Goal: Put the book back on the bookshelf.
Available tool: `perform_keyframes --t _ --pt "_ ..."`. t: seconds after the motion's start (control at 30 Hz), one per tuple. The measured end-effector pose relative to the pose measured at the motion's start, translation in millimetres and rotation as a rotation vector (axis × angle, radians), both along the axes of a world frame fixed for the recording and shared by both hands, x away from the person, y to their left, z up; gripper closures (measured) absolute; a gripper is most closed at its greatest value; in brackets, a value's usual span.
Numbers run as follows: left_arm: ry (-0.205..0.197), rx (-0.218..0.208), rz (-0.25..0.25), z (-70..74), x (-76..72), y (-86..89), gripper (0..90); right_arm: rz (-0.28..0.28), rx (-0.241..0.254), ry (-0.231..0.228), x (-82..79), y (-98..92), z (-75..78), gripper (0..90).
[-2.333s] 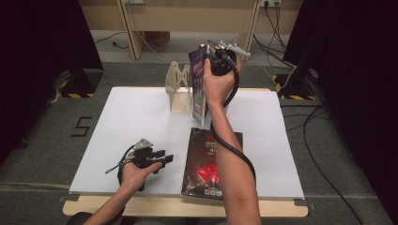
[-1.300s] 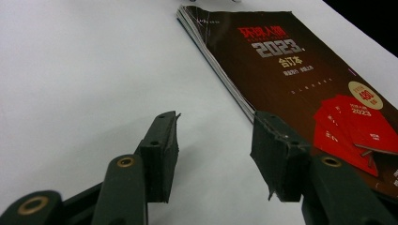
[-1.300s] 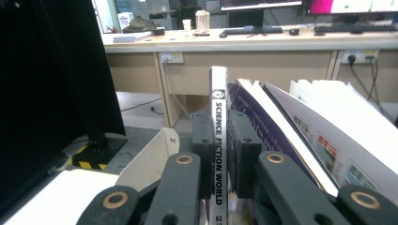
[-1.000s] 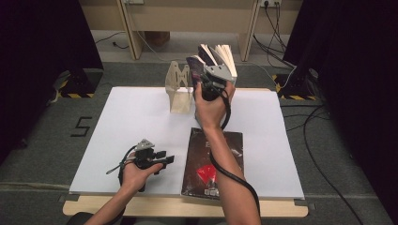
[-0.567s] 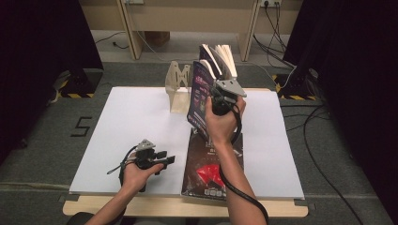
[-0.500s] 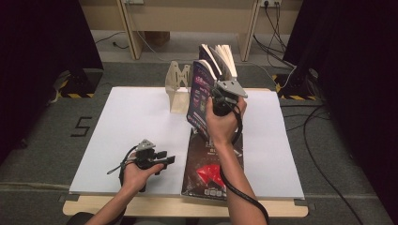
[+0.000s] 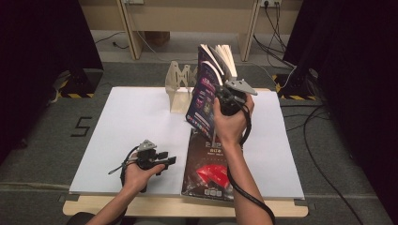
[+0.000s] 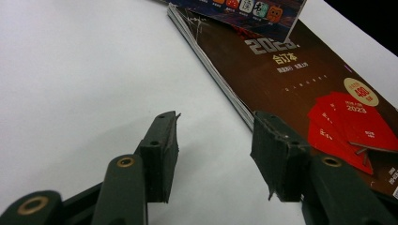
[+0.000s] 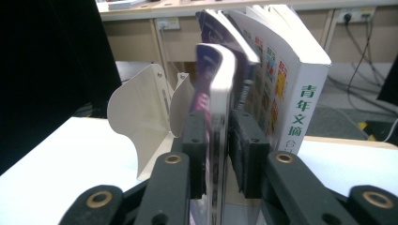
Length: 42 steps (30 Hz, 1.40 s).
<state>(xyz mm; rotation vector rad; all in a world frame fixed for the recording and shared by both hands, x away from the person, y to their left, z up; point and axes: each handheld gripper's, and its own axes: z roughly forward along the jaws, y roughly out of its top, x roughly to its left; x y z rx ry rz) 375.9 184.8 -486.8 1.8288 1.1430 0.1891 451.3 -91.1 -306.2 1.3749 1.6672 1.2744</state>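
A thick purple-covered book (image 7: 205,91) stands tilted above the far end of a dark magazine with red art (image 7: 211,164), its pages fanned at the top. My right gripper (image 7: 215,97) holds it from the right. In the right gripper view the purple cover (image 9: 220,84) sits between the jaws of the right gripper (image 9: 217,136). They have just been opening, and the pads still look pressed on the cover. The white spine (image 9: 305,112) lies outside them. My left gripper (image 7: 170,161) rests open on the white sheet; its jaws (image 8: 213,145) are empty beside the magazine (image 8: 300,79).
A pale wooden book stand (image 7: 180,86) is at the back of the white sheet (image 7: 131,122), just left of the raised book; it is also seen in the right gripper view (image 9: 141,108). Cables and table legs lie on the floor beyond.
The right hand has brought the book down and nearer, turning its purple cover into view, until its lower edge is at the magazine's far end. The left hand has not moved.
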Motion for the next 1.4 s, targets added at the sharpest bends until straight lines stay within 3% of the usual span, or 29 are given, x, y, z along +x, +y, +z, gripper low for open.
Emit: perform_keyframes --t 0.17,0.5,0.53,0.8,0.97,1.13,1.23,1.27,1.4 --pt "0.000 -0.003 0.003 -0.2 0.6 -0.2 50.3 0.012 -0.034 0.080 13.9 -5.0 4.1 73.2" --pt "-0.001 -0.004 0.000 -0.6 0.6 -0.9 50.2 0.002 -0.054 0.163 29.7 -9.4 8.7 72.1" --pt "-0.001 -0.005 -0.001 -0.5 0.7 -1.1 50.3 0.005 -0.056 0.185 33.3 -10.2 11.0 72.6" --pt "0.000 -0.005 0.001 -0.3 1.5 -0.2 50.3 0.016 -0.060 0.217 36.9 -11.5 13.0 82.5" --pt "0.000 0.000 0.000 -0.2 1.1 -0.4 50.3 0.031 -0.046 0.192 31.3 -9.4 14.7 82.9" --pt "-0.005 -0.007 0.003 0.6 1.2 0.2 50.3 0.066 -0.012 0.117 22.1 -1.1 23.0 83.2" --pt "-0.005 -0.006 0.004 0.4 1.2 0.6 50.3 0.078 0.005 0.100 21.4 2.7 23.4 83.2" --pt "-0.003 -0.007 0.001 0.5 1.1 1.4 50.3 0.071 0.007 0.065 22.3 6.5 23.4 83.2" --pt "-0.002 -0.002 0.005 0.3 1.4 2.0 50.3 0.060 0.009 0.032 29.5 12.9 25.7 83.2"
